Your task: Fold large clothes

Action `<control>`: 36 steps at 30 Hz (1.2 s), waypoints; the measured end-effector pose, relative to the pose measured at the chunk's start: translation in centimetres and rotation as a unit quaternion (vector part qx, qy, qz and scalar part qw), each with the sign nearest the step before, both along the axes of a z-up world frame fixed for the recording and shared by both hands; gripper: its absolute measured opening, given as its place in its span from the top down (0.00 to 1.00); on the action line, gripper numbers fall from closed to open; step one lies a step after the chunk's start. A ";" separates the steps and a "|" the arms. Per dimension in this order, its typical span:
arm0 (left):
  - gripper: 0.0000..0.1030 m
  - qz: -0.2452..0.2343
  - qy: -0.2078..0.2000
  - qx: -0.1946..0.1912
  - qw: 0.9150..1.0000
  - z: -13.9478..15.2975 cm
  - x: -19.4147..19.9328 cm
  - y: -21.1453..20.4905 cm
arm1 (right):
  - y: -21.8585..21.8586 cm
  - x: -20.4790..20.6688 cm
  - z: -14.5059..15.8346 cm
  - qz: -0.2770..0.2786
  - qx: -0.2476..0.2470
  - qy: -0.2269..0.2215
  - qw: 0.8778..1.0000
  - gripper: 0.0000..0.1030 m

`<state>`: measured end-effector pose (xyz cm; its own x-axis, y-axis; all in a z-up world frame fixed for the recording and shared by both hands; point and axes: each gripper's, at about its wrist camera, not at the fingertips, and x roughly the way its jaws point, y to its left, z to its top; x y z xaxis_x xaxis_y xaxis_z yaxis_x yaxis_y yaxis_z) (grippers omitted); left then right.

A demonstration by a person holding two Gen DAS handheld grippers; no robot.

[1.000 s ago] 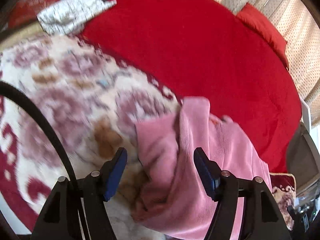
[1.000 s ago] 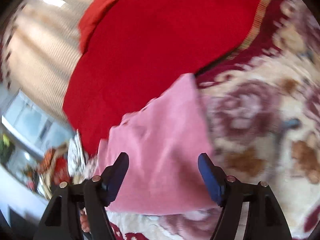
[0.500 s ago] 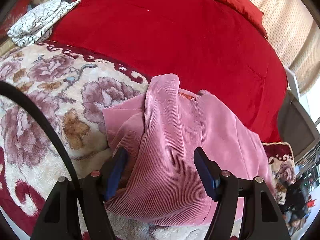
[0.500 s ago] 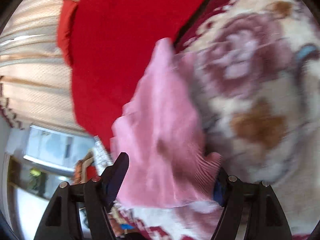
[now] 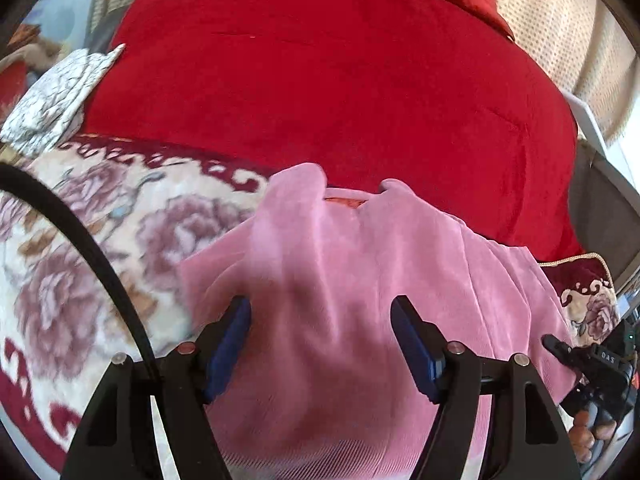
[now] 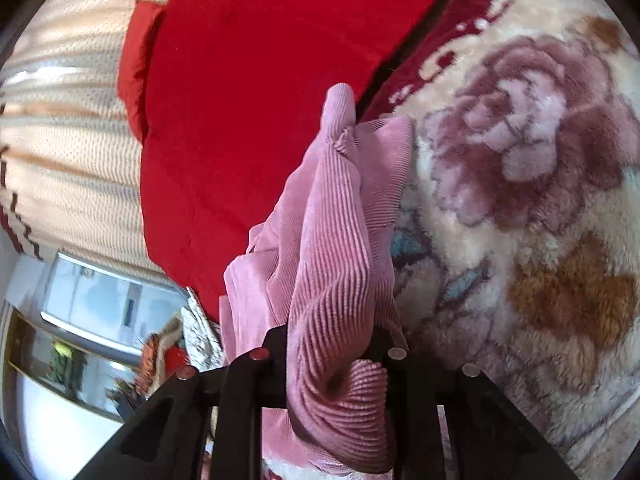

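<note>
2 grippers work a pink garment on the floral blanket: right gripper pinches a bunched fold (ribbed fabric), left gripper hovers spread wide.

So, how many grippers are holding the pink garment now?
1. The right gripper is shut on the pink garment. The left gripper is open above it, fingers apart.

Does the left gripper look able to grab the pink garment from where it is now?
Probably yes: the left gripper is open with the pink garment lying directly between its fingers, nothing covering it.
</note>
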<state>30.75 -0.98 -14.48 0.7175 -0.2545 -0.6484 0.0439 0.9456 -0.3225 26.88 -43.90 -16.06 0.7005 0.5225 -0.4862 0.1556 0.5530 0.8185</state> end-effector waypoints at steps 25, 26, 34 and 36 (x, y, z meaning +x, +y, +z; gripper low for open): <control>0.29 0.058 0.029 -0.031 0.997 -1.3 0.8 7.1 | 10.5 -0.1 7.6 0.073 -0.147 -0.065 0.984 0.84; 0.29 0.052 0.033 -0.033 0.998 -1.5 0.8 7.1 | 9.7 -0.6 7.3 0.056 -0.156 -0.060 0.984 0.84; 0.29 0.014 0.005 -0.017 1.000 0.0 0.1 3.7 | 1.2 -3.5 3.0 -0.039 -0.150 0.005 0.988 0.16; 0.29 -0.006 -0.001 -0.007 1.000 0.1 0.1 2.2 | -0.7 -2.7 1.2 -0.015 -0.080 0.017 0.997 0.16</control>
<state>30.90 1.21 -14.38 0.7153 -0.2719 -0.6437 0.0559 0.9405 -0.3351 24.15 -44.64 -14.81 0.6955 0.4158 -0.5860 0.2005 0.6708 0.7140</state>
